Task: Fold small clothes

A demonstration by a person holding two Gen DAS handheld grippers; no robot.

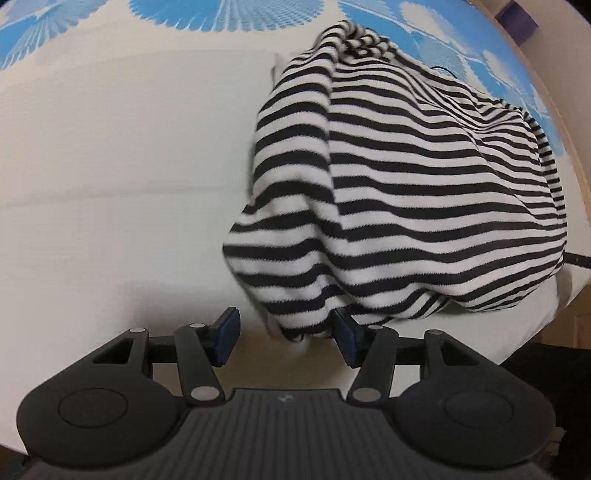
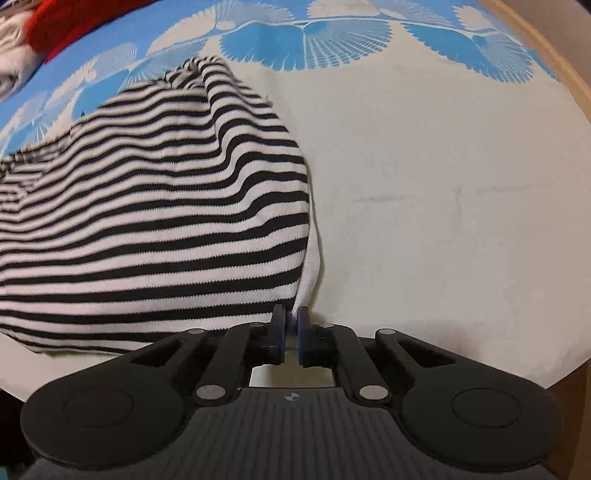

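Striped garment (image 1: 406, 192) on patterned cloth (image 1: 110, 184), no legible writing

We see the right gripper (image 2: 291, 325) at six o'clock, jaws nearly together on a white edge of the striped garment (image 2: 155, 206) (bunched toward nine), on the sheet (image 2: 443, 203); something red (image 2: 70, 26) at eleven.
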